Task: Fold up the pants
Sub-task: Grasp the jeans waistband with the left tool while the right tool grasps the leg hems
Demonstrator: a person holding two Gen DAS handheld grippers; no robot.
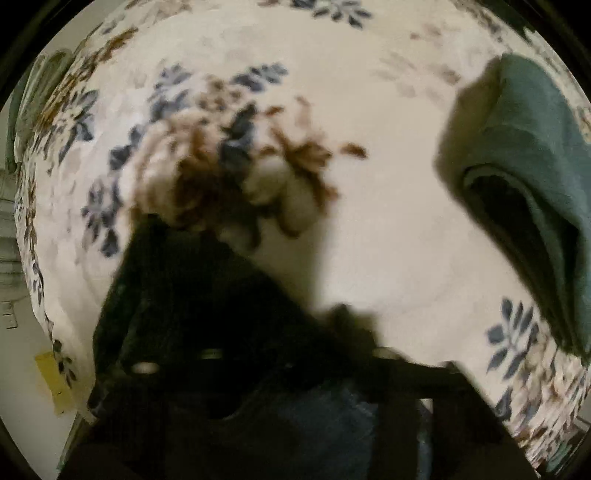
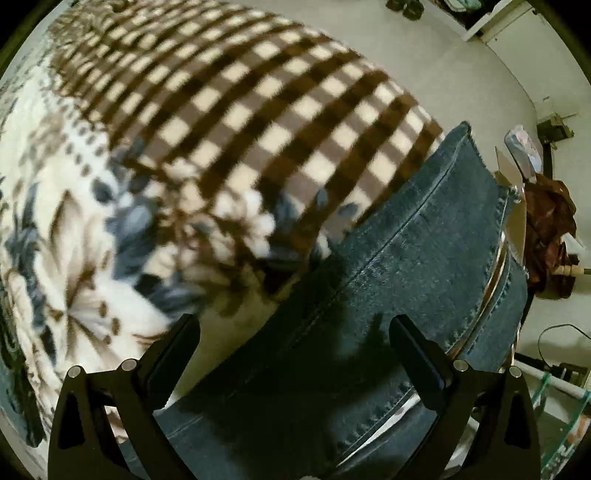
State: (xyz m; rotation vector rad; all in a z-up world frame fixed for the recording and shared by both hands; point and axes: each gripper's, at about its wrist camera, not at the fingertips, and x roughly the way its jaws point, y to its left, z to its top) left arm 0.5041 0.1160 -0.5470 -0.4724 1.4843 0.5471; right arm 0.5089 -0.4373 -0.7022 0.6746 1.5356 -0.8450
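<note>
Blue denim jeans (image 2: 406, 240) lie folded lengthwise on a bed, with a seam running up the middle and the hem near the bed's right edge. My right gripper (image 2: 293, 325) hangs over them pointing down, jaws wide open with nothing between the pads. In the left wrist view, which is badly blurred, my left gripper (image 1: 266, 295) is a dark mass low in the picture. Its jaws stand partly closed, and a patch of denim (image 1: 325, 424) shows between the finger bases. I cannot tell whether the pads press on the cloth.
A floral cream blanket (image 1: 369, 92) covers the bed, with a brown checked blanket (image 2: 258, 110) further up. A folded teal cloth (image 1: 524, 177) lies to the right of the left gripper. Past the bed's right edge are floor, a brown bag (image 2: 550, 236) and a white shelf (image 2: 491, 22).
</note>
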